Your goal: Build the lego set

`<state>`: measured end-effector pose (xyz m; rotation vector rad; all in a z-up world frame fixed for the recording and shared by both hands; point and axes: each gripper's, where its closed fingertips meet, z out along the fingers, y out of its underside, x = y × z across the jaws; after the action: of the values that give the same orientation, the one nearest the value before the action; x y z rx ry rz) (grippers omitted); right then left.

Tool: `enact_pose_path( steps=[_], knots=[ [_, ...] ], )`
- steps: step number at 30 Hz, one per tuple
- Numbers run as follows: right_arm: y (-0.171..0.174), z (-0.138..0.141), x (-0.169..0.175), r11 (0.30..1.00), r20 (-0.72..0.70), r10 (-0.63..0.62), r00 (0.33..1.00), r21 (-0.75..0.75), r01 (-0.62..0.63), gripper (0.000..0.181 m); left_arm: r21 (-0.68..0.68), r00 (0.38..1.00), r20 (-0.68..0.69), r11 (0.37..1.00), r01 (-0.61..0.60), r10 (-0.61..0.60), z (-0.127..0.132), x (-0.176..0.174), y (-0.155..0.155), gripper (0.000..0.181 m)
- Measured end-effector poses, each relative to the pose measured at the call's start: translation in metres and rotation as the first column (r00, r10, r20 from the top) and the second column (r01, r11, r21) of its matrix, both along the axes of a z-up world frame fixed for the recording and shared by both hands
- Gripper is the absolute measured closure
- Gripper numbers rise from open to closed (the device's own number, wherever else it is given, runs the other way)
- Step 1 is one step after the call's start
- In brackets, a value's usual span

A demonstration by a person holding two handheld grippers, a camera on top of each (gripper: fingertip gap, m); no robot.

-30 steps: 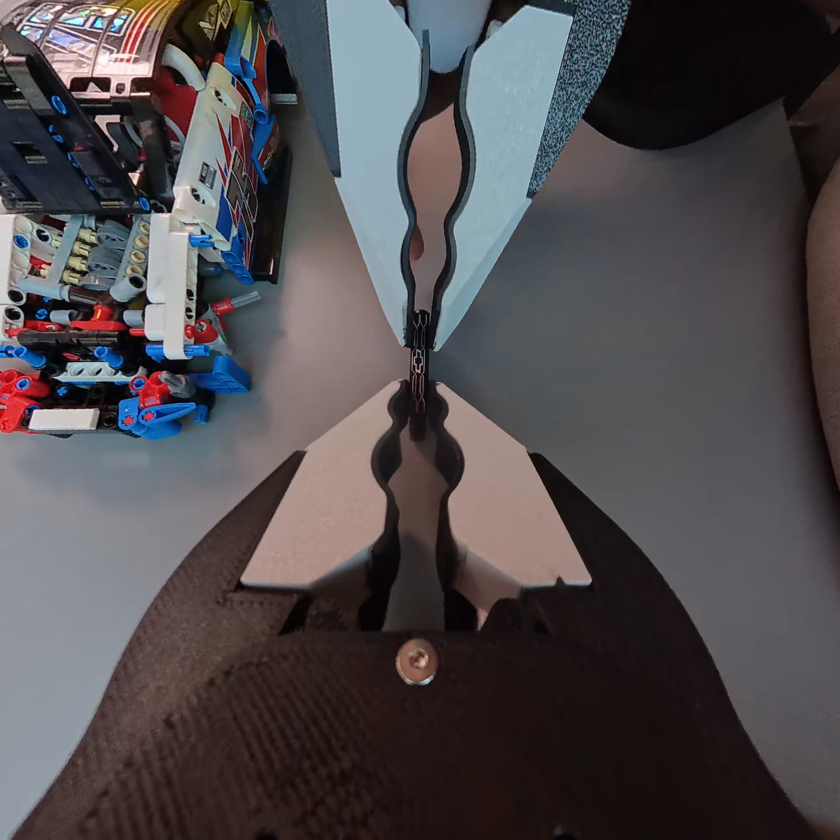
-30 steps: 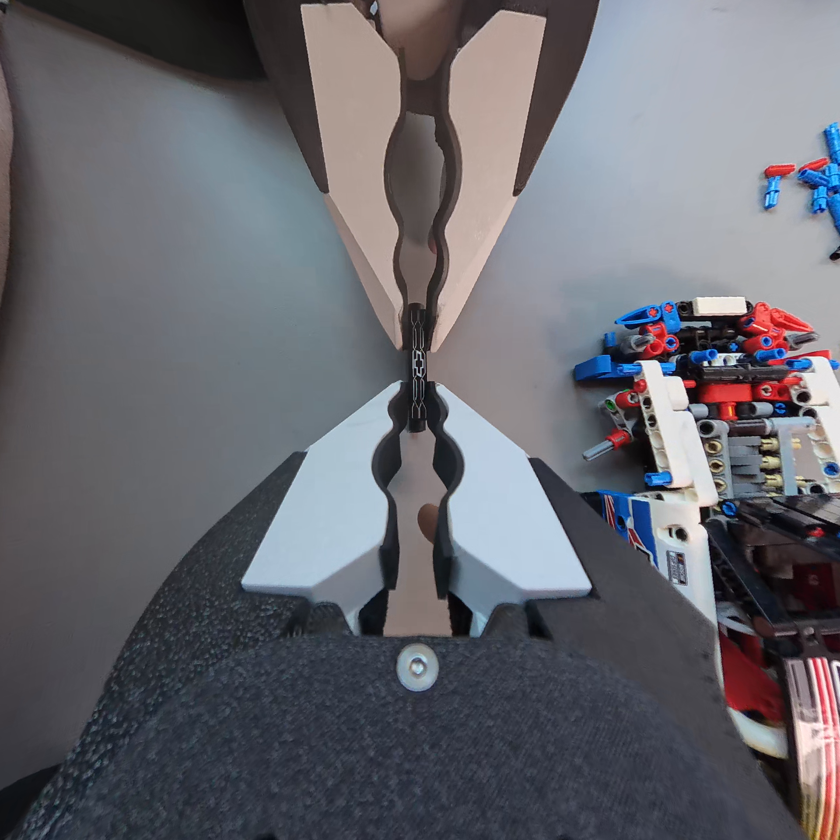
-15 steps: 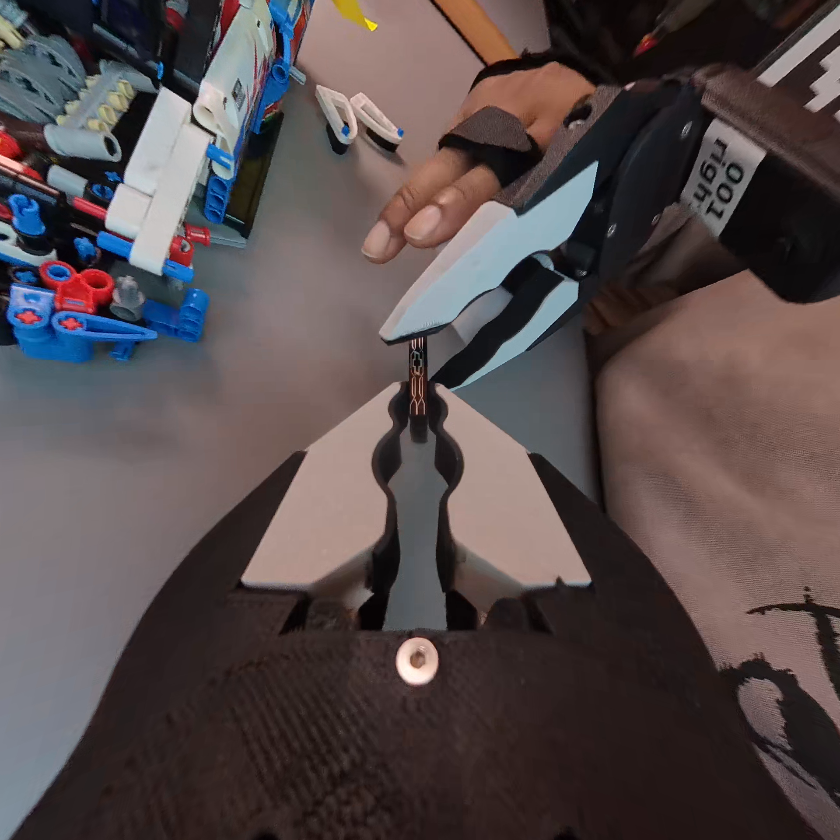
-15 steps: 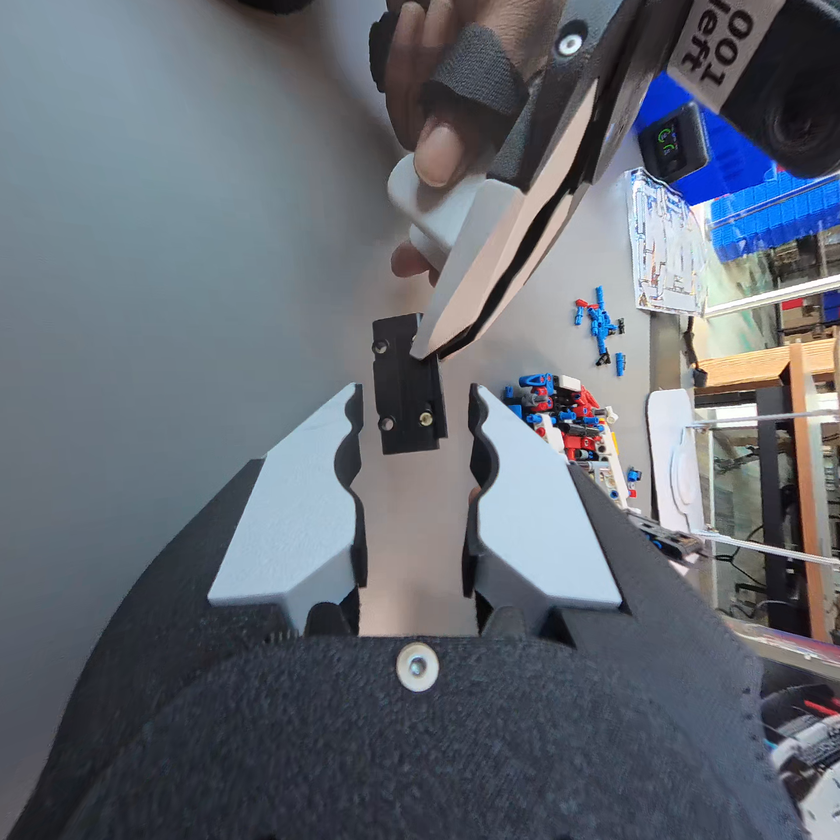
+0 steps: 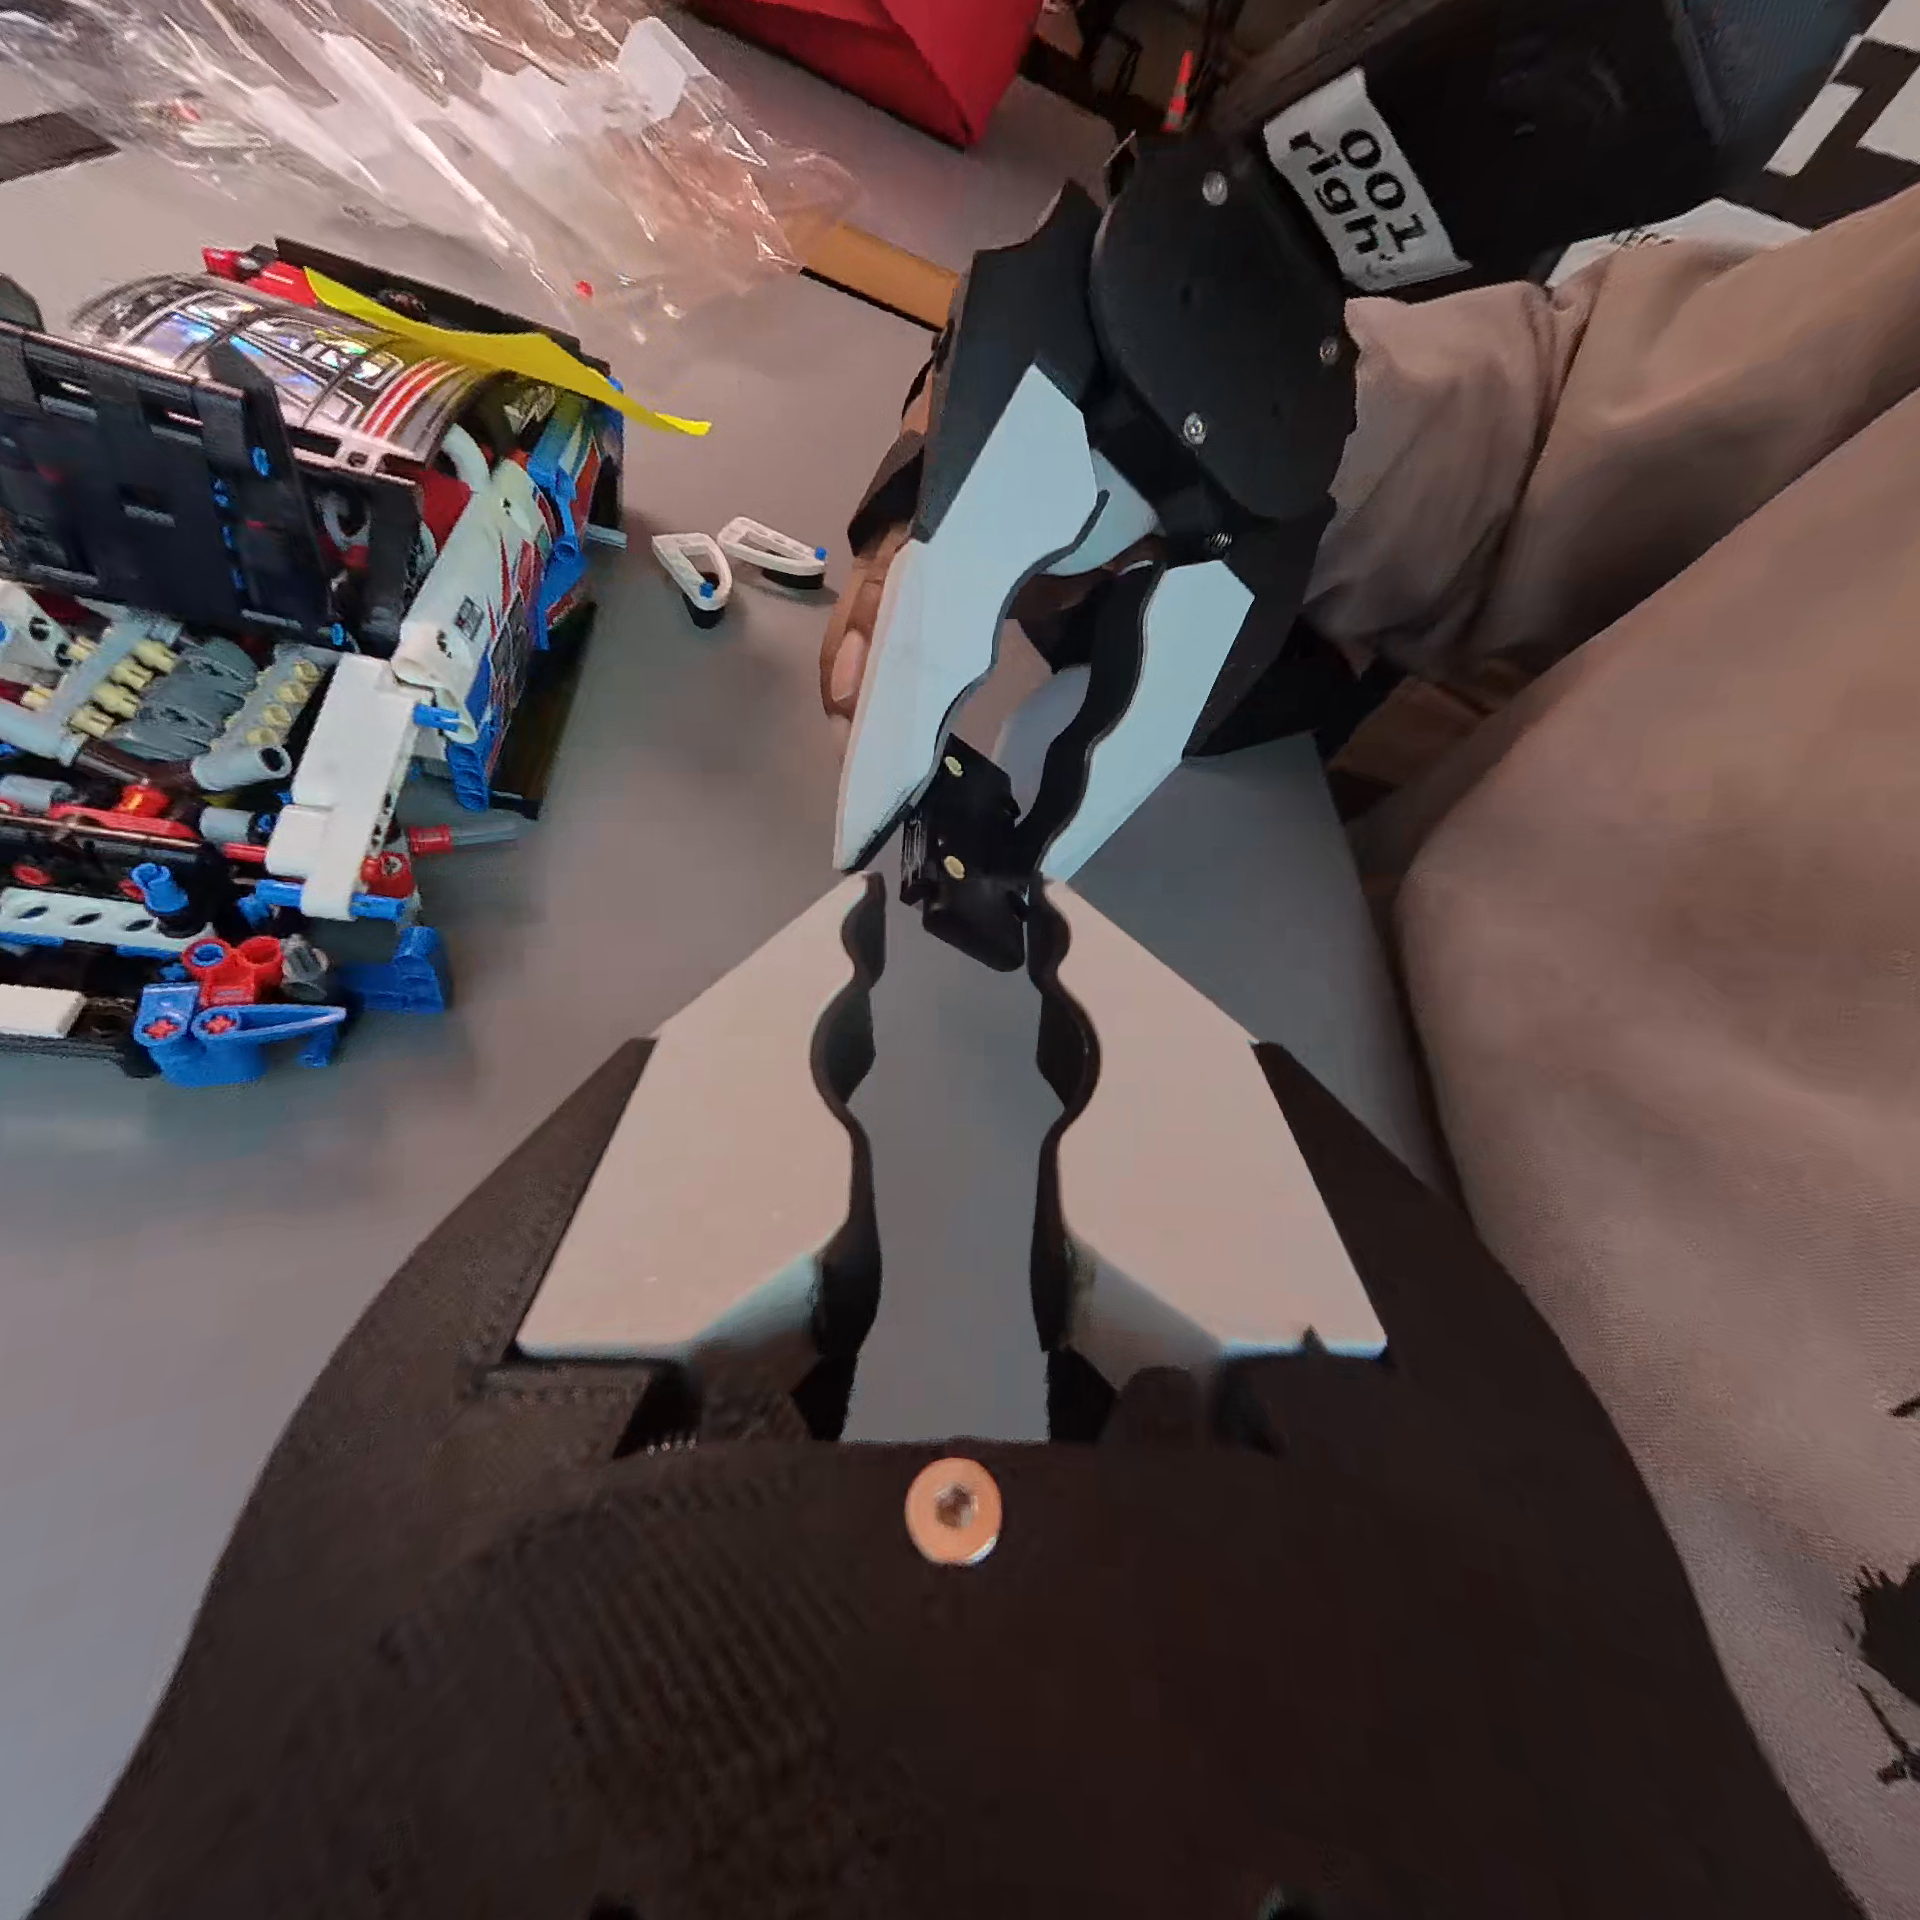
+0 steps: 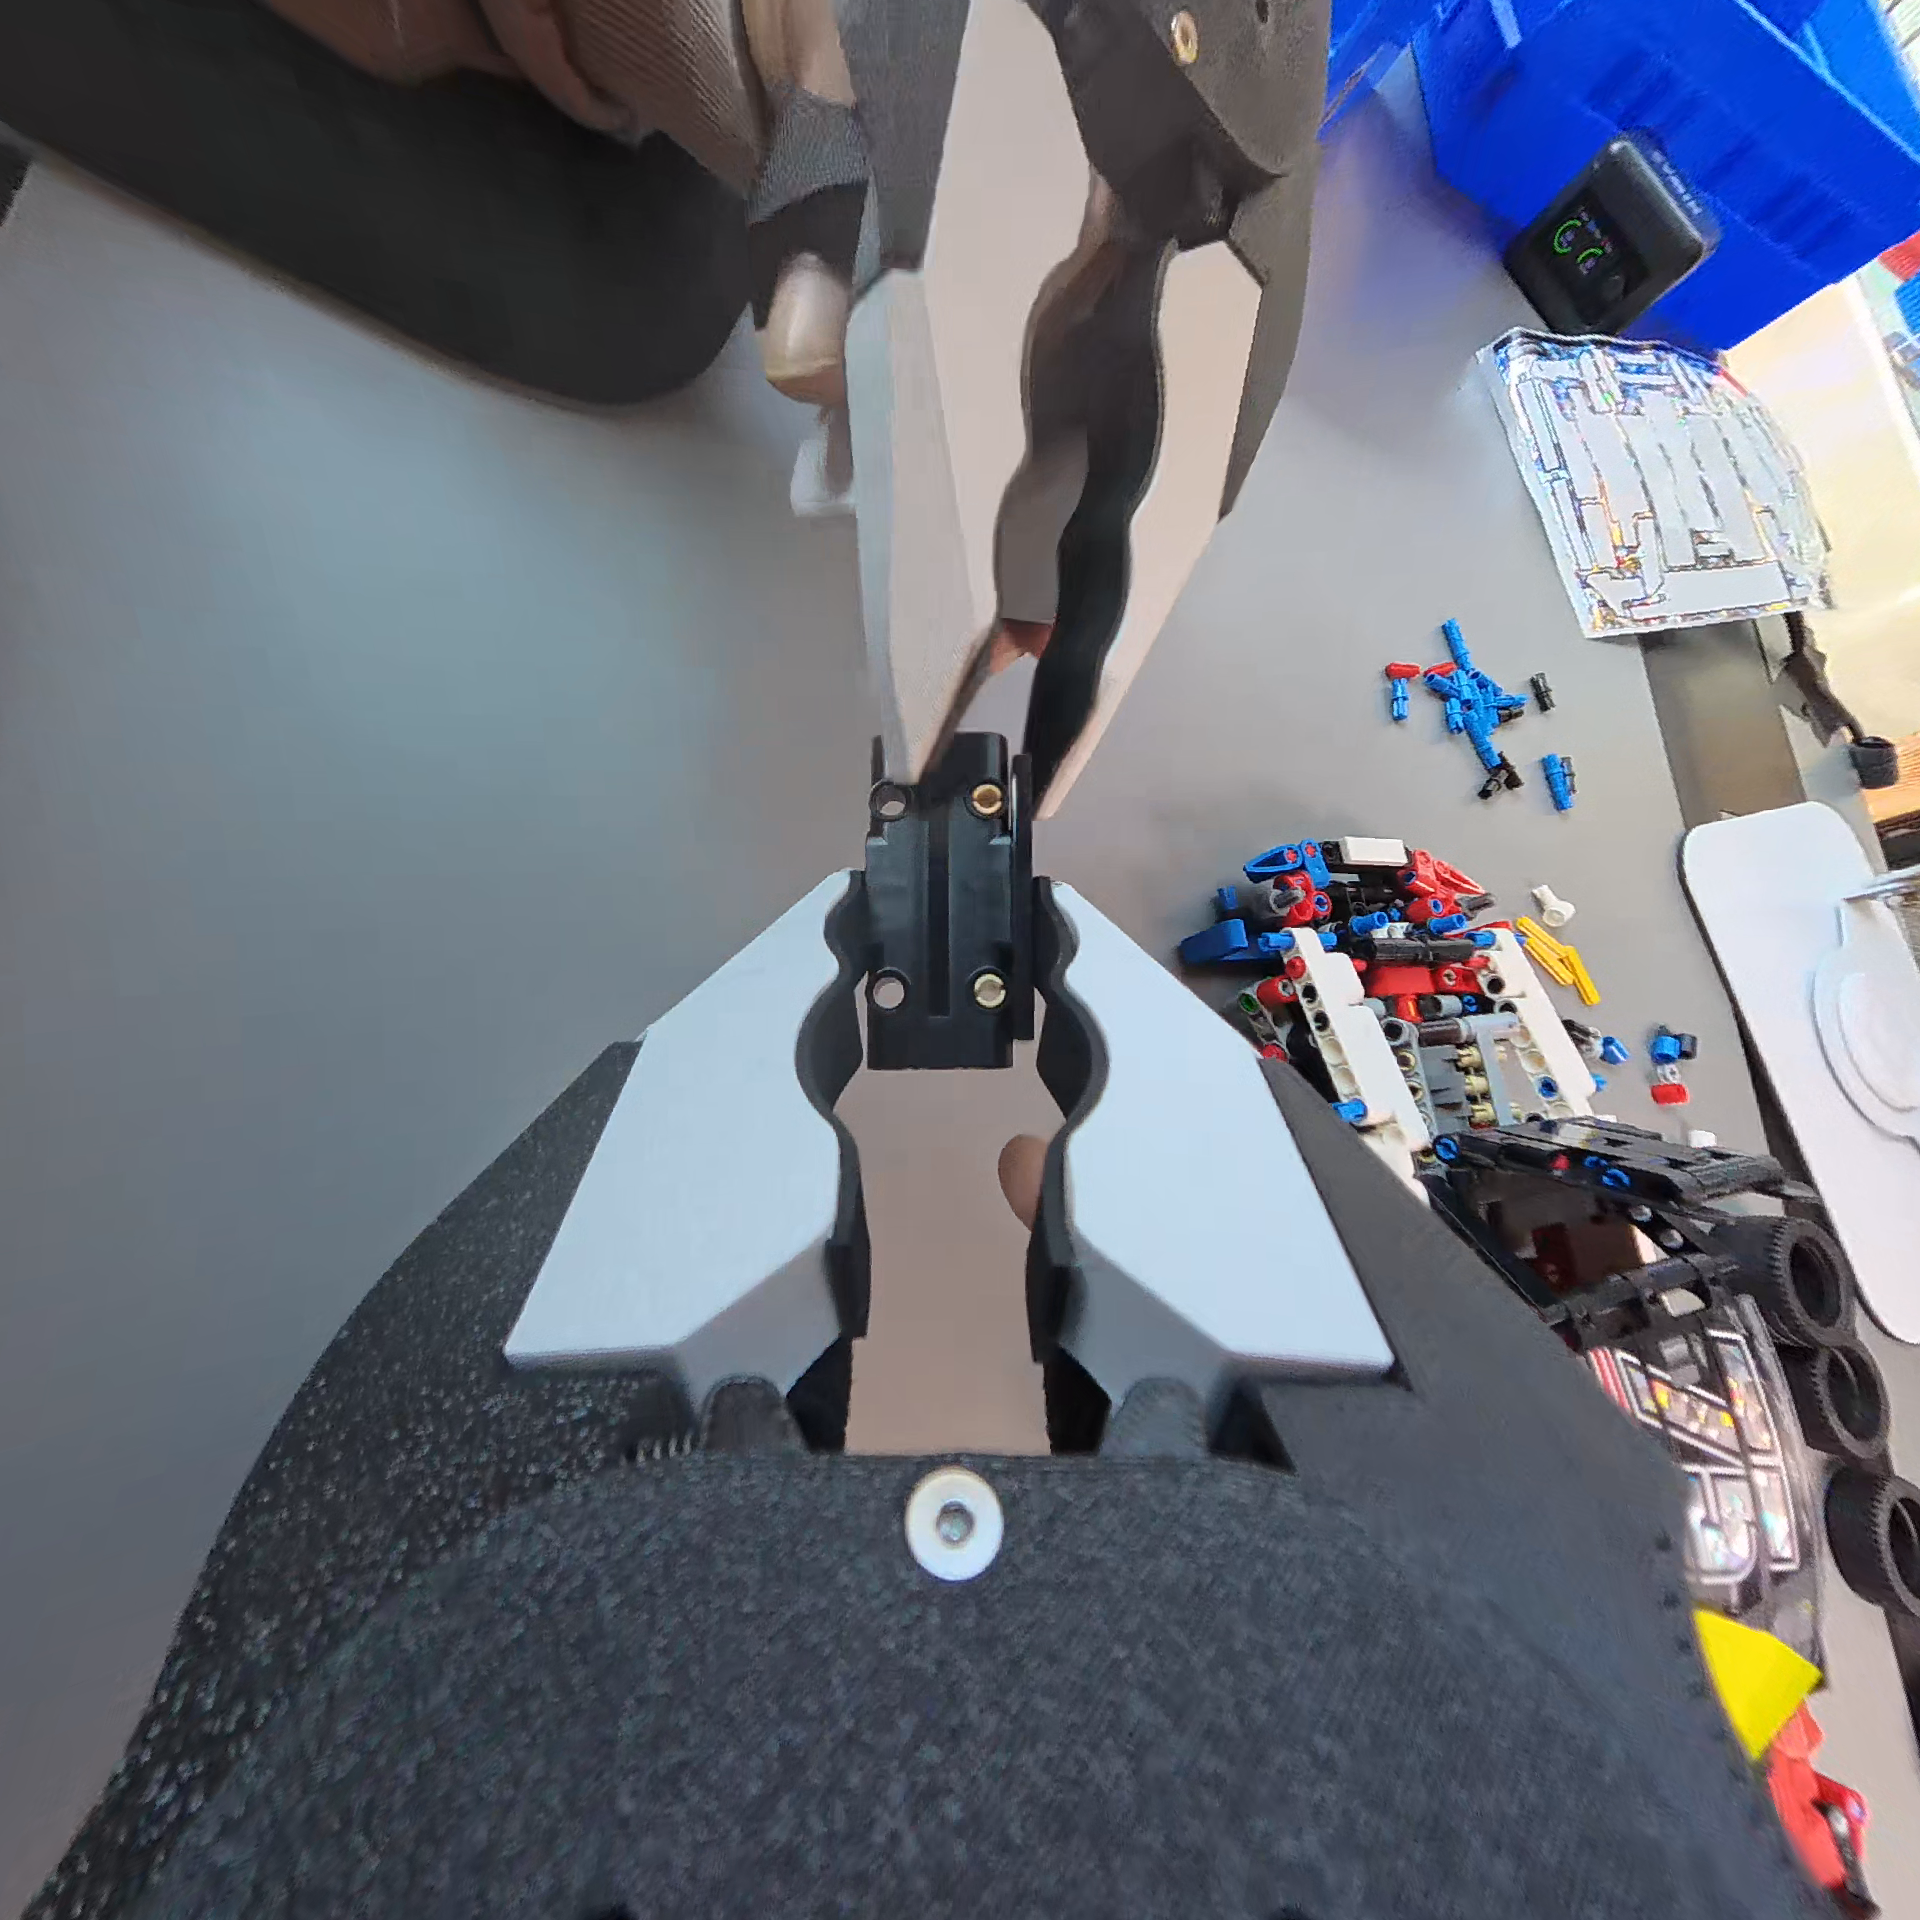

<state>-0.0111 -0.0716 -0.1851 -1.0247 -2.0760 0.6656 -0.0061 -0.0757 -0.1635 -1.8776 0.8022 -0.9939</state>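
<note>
A small black Lego panel (image 6: 940, 935) with pin holes at its corners sits between my right gripper's (image 6: 948, 883) fingers, which are shut across its width. In the left wrist view the panel (image 5: 971, 842) shows in the right gripper (image 5: 951, 862), above the grey table. My left gripper (image 5: 956, 888) is open, its tips straddling the panel's far end; it also shows in the right wrist view (image 6: 977, 784). The part-built Lego car (image 5: 260, 644) stands on the table to the left, and shows in the right wrist view (image 6: 1382, 997) to the right.
Loose blue and red pins (image 6: 1475, 707), a sticker sheet (image 6: 1652, 488), yellow pieces (image 6: 1558, 966) and a white tray (image 6: 1787, 987) lie beyond the car. Two white curved parts (image 5: 738, 551) and clear bags (image 5: 468, 135) lie at the back. A person's leg (image 5: 1662, 935) borders the table. My left and right fingertips are right by each other.
The right gripper has shut across the panel's width. The left gripper, earlier shut on the panel's thin edge, has opened. Both grippers have tilted up from the table.
</note>
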Motion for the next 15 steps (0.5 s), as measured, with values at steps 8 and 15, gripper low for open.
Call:
enact_pose_path(
  steps=[8,15],
  knots=[
    [0.001,-0.007,-0.004,0.975,-0.038,0.001,0.999,0.224,0.008,0.153,-0.094,0.999,0.022,0.995,-0.029,0.031,-0.009,0.0,0.001,0.17],
    [0.015,-0.009,0.007,0.985,-0.037,-0.117,0.992,0.12,0.121,0.135,0.258,0.946,-0.302,0.966,-0.034,0.114,-0.03,-0.011,0.012,0.171]
  ],
)
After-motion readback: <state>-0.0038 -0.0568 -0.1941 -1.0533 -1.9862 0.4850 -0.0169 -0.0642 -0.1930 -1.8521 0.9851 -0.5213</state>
